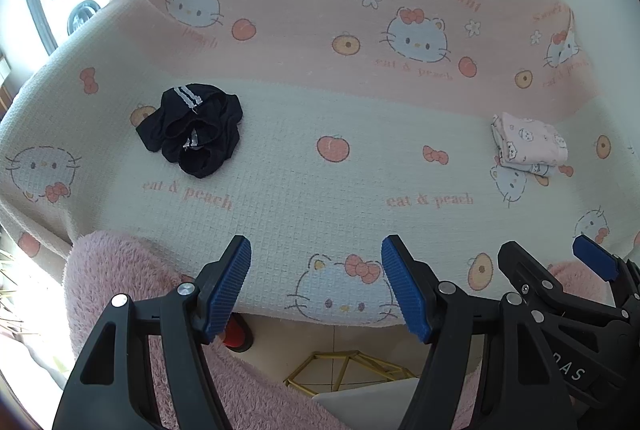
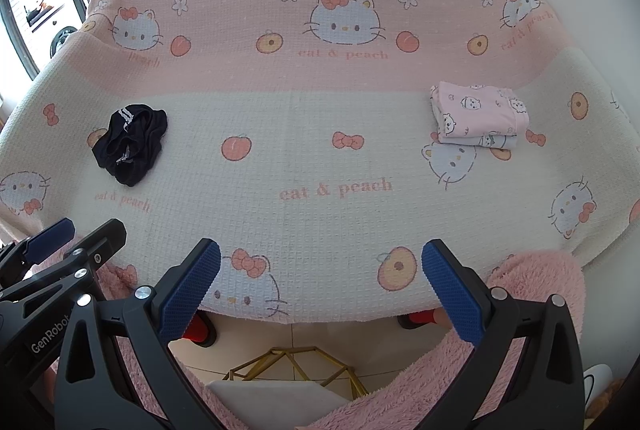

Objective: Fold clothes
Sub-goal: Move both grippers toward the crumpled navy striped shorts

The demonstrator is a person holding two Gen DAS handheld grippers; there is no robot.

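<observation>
Left wrist view: the printed blanket (image 1: 320, 157) reads "Sweet Dream" on its pink band and "eat & peach" on the white seat area. Lettering "CenRobot" appears on the left gripper's body in the right wrist view; "DAS" shows on the right gripper's body in the left wrist view. A crumpled black garment (image 1: 192, 127) with white stripes lies unfolded on the seat's left part. A folded stack of pink printed clothes (image 1: 530, 143) sits well apart, far right. Left gripper (image 1: 316, 284) hangs with jaws spread wide, nothing between them. Right gripper (image 2: 320, 290) likewise stands spread and empty, over the blanket's front edge. Fluffy pink fabric (image 1: 120, 270) flanks both tools. A gold wire frame (image 2: 296, 370) stands on the floor below.
</observation>
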